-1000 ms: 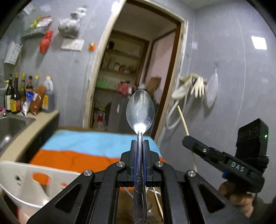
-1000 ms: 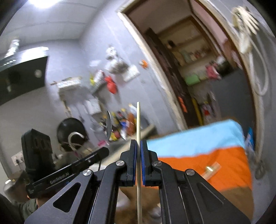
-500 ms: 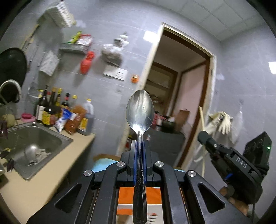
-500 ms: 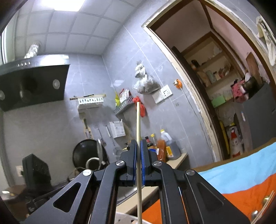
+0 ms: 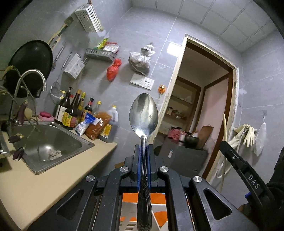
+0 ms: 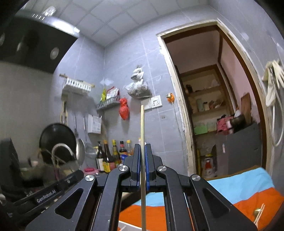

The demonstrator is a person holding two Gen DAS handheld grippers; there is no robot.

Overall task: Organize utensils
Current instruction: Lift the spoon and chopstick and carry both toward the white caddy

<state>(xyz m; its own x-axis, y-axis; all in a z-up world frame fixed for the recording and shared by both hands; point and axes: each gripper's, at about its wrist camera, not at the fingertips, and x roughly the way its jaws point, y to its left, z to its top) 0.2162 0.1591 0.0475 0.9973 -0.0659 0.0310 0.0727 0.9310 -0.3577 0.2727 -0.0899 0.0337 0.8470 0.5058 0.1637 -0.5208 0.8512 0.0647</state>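
Observation:
My left gripper [image 5: 143, 148] is shut on a metal spoon [image 5: 143, 115] by its patterned handle, bowl pointing up, held high in the air. My right gripper [image 6: 141, 147] is shut on a wooden chopstick [image 6: 142, 124] that stands upright between the blue pads. The right gripper also shows at the right edge of the left wrist view [image 5: 243, 168], with the chopstick [image 5: 225, 126] above it. A white slotted utensil basket [image 5: 88, 16] hangs high on the wall; it also shows in the right wrist view [image 6: 76, 87].
A steel sink [image 5: 48, 142] with a curved tap [image 5: 33, 78] is set in the beige counter [image 5: 35, 186]. Sauce bottles [image 5: 76, 112] line the wall. A black pan [image 5: 30, 60] hangs at left. An orange and blue cloth [image 6: 239, 188] covers the table below. An open doorway [image 6: 213, 106] is at right.
Both grippers have risen and tilted upward with their utensils. The view has swung from the cloth-covered table toward the wall, the sink and the hanging racks.

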